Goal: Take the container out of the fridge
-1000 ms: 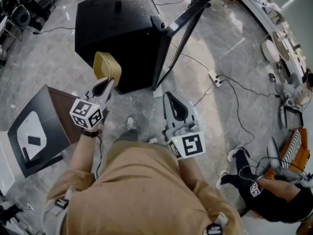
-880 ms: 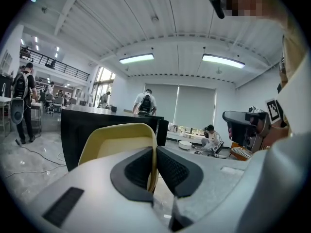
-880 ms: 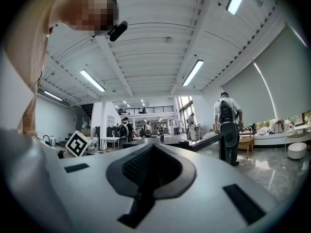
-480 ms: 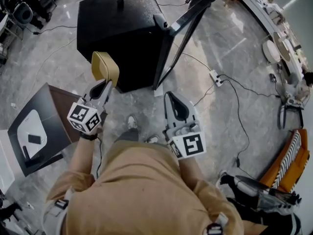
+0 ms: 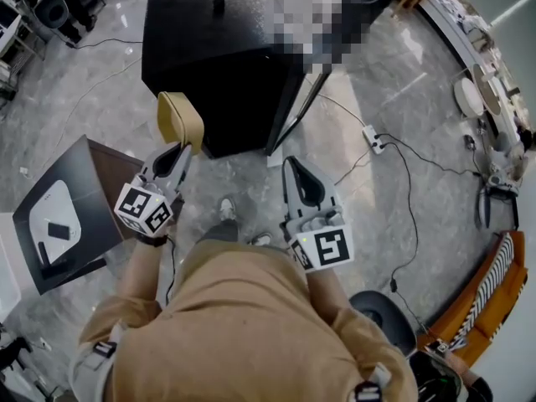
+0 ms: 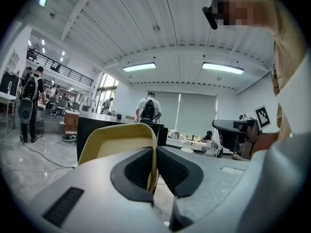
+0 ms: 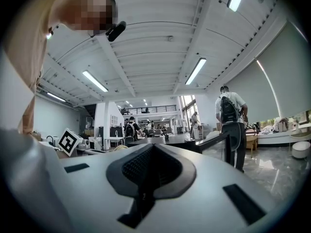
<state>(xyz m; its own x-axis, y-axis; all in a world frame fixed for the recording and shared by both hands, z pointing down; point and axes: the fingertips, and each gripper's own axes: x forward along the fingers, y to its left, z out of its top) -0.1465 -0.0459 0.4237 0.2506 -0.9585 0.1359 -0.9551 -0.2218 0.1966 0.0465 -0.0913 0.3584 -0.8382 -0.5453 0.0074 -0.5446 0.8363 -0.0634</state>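
A grey marble floor [image 5: 402,99] fills the head view, with a black fridge [image 5: 218,57] at upper centre, its door [image 5: 289,117] swung open to its right. Just below the fridge's lower left corner, outside it, the yellow container [image 5: 180,120] is held up by the left gripper [image 5: 178,147]. In the left gripper view the jaws are clamped on one thin wall of the container [image 6: 114,142], which rises left of centre. The right gripper [image 5: 293,164], at lower centre of the head view, has its jaws pressed together with nothing between them. A white power strip [image 5: 373,140] lies on the floor to the right.
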